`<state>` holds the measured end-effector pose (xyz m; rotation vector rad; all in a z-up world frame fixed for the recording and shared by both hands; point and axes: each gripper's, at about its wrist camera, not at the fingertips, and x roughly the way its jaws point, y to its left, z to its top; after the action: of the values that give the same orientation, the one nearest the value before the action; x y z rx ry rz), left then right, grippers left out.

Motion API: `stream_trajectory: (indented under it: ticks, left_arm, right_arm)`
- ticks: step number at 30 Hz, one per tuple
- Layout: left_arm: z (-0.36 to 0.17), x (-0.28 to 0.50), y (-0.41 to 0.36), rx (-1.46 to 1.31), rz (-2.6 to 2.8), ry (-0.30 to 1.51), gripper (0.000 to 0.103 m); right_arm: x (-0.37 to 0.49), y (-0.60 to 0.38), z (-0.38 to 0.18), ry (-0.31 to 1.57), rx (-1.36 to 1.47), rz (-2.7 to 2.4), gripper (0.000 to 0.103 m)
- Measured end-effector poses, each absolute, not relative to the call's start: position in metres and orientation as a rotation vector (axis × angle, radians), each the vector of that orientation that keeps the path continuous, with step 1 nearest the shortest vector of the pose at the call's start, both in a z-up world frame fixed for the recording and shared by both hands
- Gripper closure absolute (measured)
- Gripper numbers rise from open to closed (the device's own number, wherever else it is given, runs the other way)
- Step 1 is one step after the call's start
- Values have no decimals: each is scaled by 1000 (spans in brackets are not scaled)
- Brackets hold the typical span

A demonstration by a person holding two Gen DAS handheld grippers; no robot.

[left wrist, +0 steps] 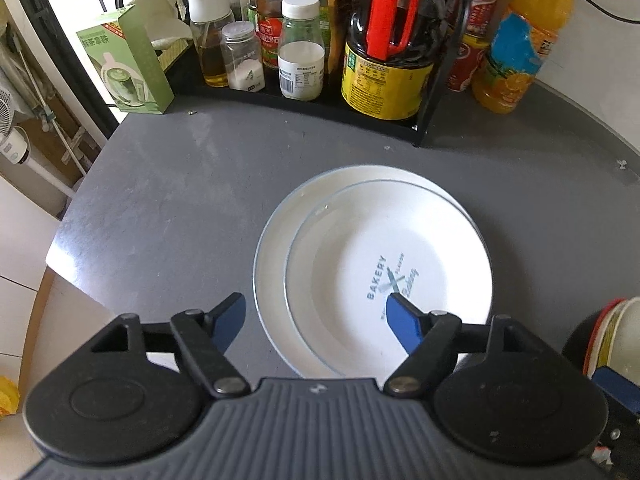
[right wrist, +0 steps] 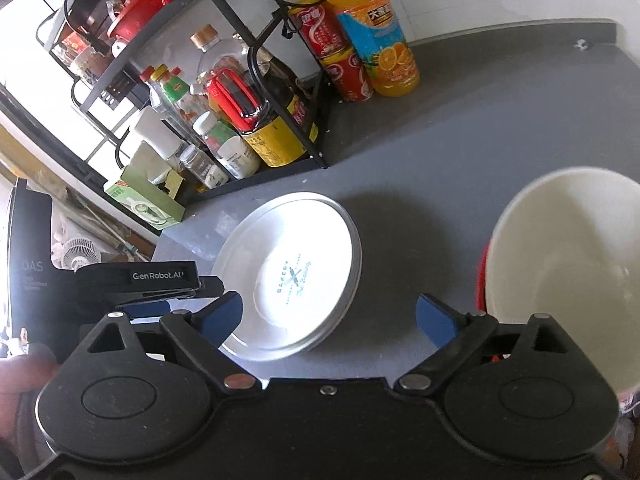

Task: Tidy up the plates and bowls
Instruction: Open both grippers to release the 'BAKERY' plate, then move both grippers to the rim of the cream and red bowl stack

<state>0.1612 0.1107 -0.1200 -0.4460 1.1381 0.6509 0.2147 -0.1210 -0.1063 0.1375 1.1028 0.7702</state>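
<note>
Two white plates lie stacked on the grey table; the upper plate [left wrist: 384, 264] bears a "BAKERY" print and sits off-centre on the lower plate [left wrist: 272, 256]. My left gripper [left wrist: 314, 304] hangs open above their near-left rim, one blue finger over the upper plate, the other over the table, holding nothing. In the right wrist view the plate stack [right wrist: 296, 276] lies ahead of my right gripper [right wrist: 329, 304], which stands wide open and empty. A bowl [right wrist: 568, 272], white inside and red outside, stands just right of the right finger; its edge shows as the bowl [left wrist: 616, 332] in the left view.
A black wire rack [left wrist: 424, 128] with oil, sauce and spice bottles stands at the back. An orange juice bottle [left wrist: 516, 48] and red cans [right wrist: 340, 56] stand beside it, a green box [left wrist: 128, 64] at back left. The table edge [left wrist: 60, 248] drops off left.
</note>
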Motion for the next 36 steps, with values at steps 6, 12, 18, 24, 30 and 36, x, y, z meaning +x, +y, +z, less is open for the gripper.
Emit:
stream_trajectory:
  ticks: [6,12,18,24,30,36]
  left_arm:
    - [-117,146,90,-427,632,1128,27]
    - [-116,140,63,-407,575,1119,27]
    - [-114,143,34,-391,508,1107,27]
    - [-110,151,9,-389,455,1094,27]
    - [-106,165,-16,-369,396,1093,27]
    - [-107,185,-37,-370,348,1095,27]
  right_arm:
    - [194,-146,-105,1084,153,737,9]
    - [183,-174,-101,1054,180,676,9]
    - [179,-199,-99,1039,202,634,9]
    - [181,-222,-103,1030,227,591,9]
    - [191,-244,-107,1033,234,549,9]
    - [210,-266,-111,1045,257,494,9]
